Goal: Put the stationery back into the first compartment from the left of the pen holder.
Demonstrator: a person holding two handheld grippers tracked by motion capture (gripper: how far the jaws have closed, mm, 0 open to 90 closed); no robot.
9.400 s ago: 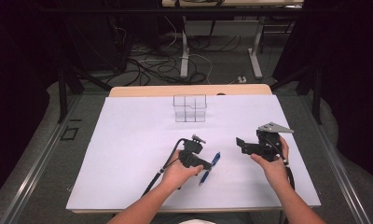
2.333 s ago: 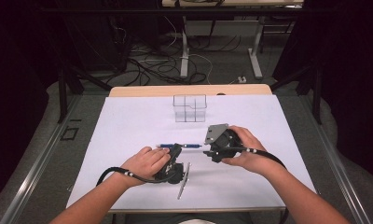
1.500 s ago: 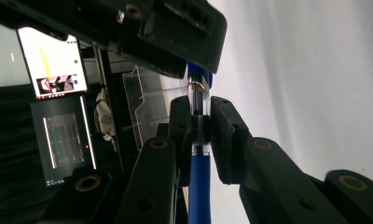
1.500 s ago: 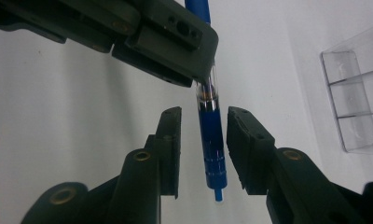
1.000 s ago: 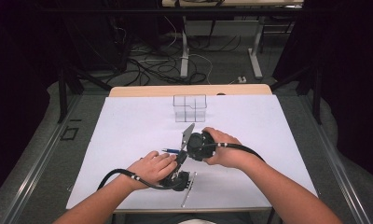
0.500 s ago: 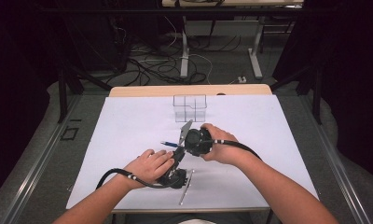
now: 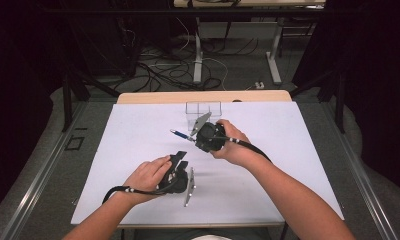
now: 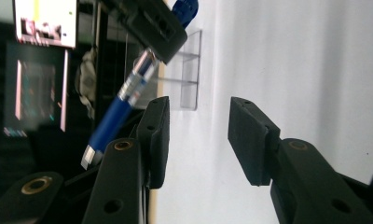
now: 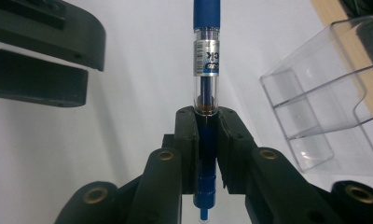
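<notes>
Tabletop (image 7: pixel 298 165), white and wide across the middle of the high view, carries a clear plastic organizer (image 7: pixel 203 108) at its upper centre, close to the far wooden edge. Just below and right of that organizer sits the right gripper (image 7: pixel 197 138), its fingers (image 9: pixel 189 140) clamped tight around a blue pen (image 7: pixel 182 134); in the right gripper view the pen (image 9: pixel 206 51) runs straight up the frame from between the pads, clear barrel just above them and the organizer (image 9: pixel 324 107) at the right. The left gripper (image 7: pixel 180 162), lower and left of centre in the high view, has just been opening its fingers (image 8: pixel 250 140); they stand partly apart with nothing between them, and the pen (image 8: pixel 117 114) lies off to the upper left of that view, clear of them.

The step in hand looks like carrying the pen to the organizer after a handover. To do it well, keep the right grip firm and unchanged, draw the left gripper away so it cannot knock the barrel, tip the pen upright above one compartment, and lower it well inside before loosening. The light organizer may slide if a wall is struck.
</notes>
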